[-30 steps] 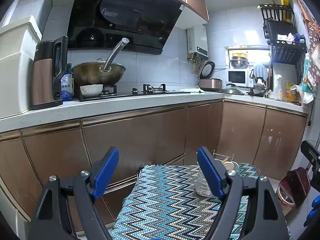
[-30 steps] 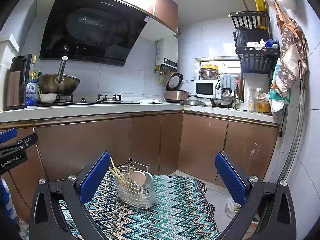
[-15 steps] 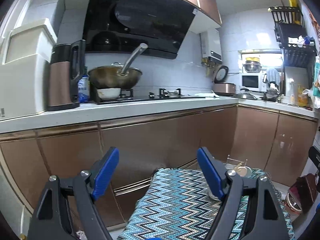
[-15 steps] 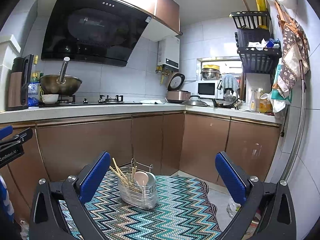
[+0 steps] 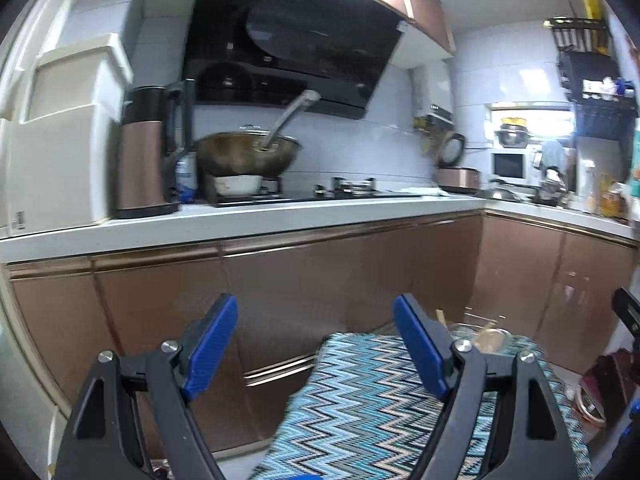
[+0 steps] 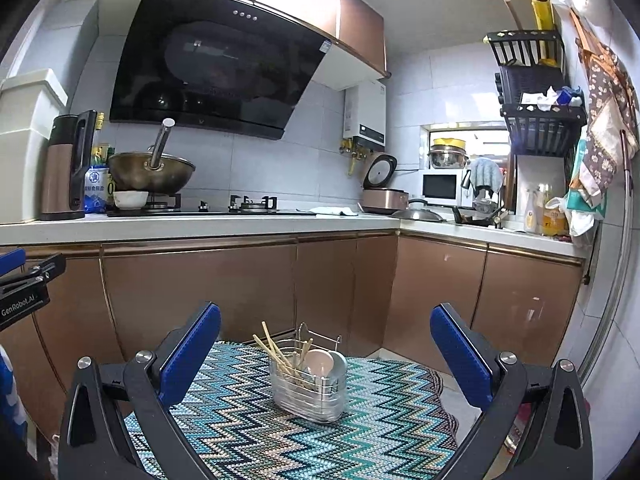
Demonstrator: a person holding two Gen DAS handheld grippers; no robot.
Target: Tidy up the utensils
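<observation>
A wire utensil holder [image 6: 307,382] stands on a zigzag-patterned cloth [image 6: 260,432]. It holds wooden chopsticks [image 6: 274,350] and two spoons [image 6: 320,362]. My right gripper [image 6: 325,354] is open and empty, raised a little in front of the holder. In the left wrist view the holder [image 5: 482,334] is mostly hidden behind my right finger. My left gripper [image 5: 316,344] is open and empty, off the cloth's left edge [image 5: 360,408].
Brown cabinets [image 6: 240,280] and a white counter [image 6: 200,226] run behind the cloth. A wok [image 6: 150,174], a kettle [image 6: 66,176] and a rice cooker [image 6: 384,196] sit on the counter. A black rack [image 6: 536,92] hangs at the right wall.
The left wrist view has swung left, so the cloth and holder slid to its right. The right gripper has drawn slightly back from the holder. Both grippers stay open.
</observation>
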